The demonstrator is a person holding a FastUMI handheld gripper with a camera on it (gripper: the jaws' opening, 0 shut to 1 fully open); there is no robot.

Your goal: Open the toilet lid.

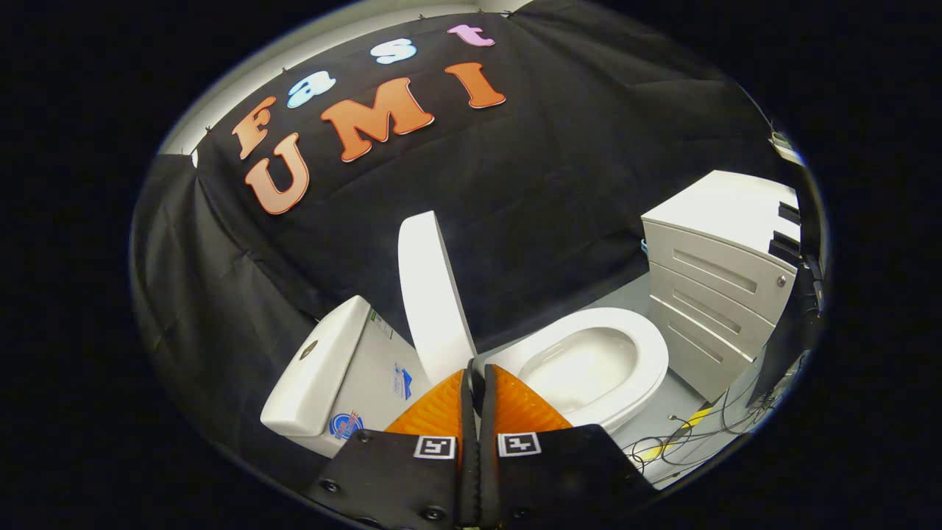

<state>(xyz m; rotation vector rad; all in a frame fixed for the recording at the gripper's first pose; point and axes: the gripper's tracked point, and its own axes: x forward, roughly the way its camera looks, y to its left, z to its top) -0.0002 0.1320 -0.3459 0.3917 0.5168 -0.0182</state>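
In the gripper view, the toilet lid (430,294) stands raised, close to upright, its edge turned toward the camera and its lower end hinged just ahead of the fingertips. To its left sits the white cistern (324,364), with a round flush button on top and stickers on its side face. To the right of the lid lies the open toilet seat (647,353) around the white bowl (581,368), uncovered. Beyond the bowl, well apart from it, stands a pale drawer cabinet (717,294) with three drawer fronts and slim recessed handles. A tangle of dark cables (706,427) lies on the floor near the cabinet's foot, with something yellow among them.

The claw (478,375) points toward the hinge area between lid and bowl. Its two fingers are closed together, with only a thin dark seam between them, and nothing is held between them. The tips sit just in front of the base of the lid; whether they touch it cannot be told. Nothing stands between the claw and the lid.

The floor (677,401) is plain grey. Black cloth (559,184) hangs as the booth's wall behind the toilet, draped in folds, with a strip of pale wall above it.
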